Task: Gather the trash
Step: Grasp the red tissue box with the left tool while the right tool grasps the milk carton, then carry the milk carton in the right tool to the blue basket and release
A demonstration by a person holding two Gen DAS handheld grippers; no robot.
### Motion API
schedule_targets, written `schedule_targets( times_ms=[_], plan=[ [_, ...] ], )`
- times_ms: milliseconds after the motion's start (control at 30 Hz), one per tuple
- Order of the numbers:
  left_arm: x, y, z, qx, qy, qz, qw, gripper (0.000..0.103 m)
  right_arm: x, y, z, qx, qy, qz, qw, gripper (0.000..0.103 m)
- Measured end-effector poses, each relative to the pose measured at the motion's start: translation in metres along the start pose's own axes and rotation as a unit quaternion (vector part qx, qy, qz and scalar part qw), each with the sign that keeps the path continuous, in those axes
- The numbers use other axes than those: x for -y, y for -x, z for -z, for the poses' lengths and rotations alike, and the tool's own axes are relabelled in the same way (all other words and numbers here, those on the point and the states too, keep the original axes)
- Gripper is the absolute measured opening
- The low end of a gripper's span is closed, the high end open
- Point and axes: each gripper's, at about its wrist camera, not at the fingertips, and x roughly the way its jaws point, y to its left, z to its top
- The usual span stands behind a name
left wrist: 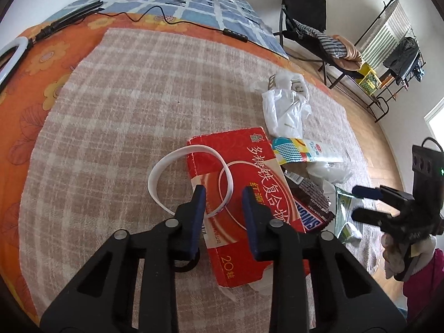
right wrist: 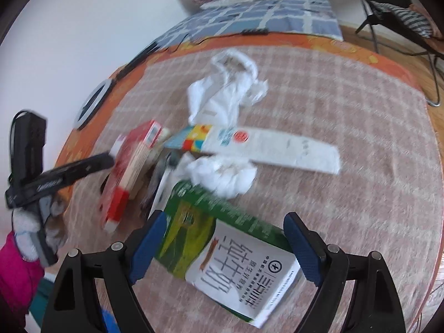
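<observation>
Under left tool (left wrist: 223, 194), jaws apart: white strap (left wrist: 166, 172), unseen rightward; right tool (right wrist: 224, 222) gaping.

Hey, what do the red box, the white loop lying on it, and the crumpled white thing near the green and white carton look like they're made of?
Red box: thin printed cardboard with a slight sheen; folded edges and an open end flap show.
White loop: probably flexible plastic or rubbery strap; a smooth flat band holding its own curve.
Crumpled white wad: looks like tissue or thin plastic; soft matte creases, too blurred to settle.

Left tongs (left wrist: 223, 194) with black plastic arms, silver round screws, dark blue ribbed pads, right tongs (right wrist: 223, 229) alike, grey-white glove (right wrist: 26, 230), bright pink sleeve (right wrist: 14, 283)
</observation>
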Motion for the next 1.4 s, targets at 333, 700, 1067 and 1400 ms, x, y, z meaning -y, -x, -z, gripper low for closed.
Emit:
schedule_targets(
  times_ms=[333,700,1067,1400],
  plan=[
    [0.000,-0.003,0.002,0.003,-0.006,-0.007,1.0000,0.006,-0.051,0.008,0.037,-0.021,0.127,0.049,0.990,0.101],
    [0.003,0.010,0.000,0.025,-0.007,0.011,0.9996,0.003,-0.068,-0.012,0.055,-0.034,0.182,0.148,0.972,0.081],
    [-0.008,0.028,0.000,0.038,0.015,0.025,0.9989,0.003,-0.075,-0.002,0.073,-0.053,0.173,0.111,0.977,0.078],
    [-0.002,0.048,0.005,0.052,0.006,0.031,0.9982,0.003,-0.087,-0.013,0.084,-0.043,0.192,0.144,0.970,0.084]
  ],
)
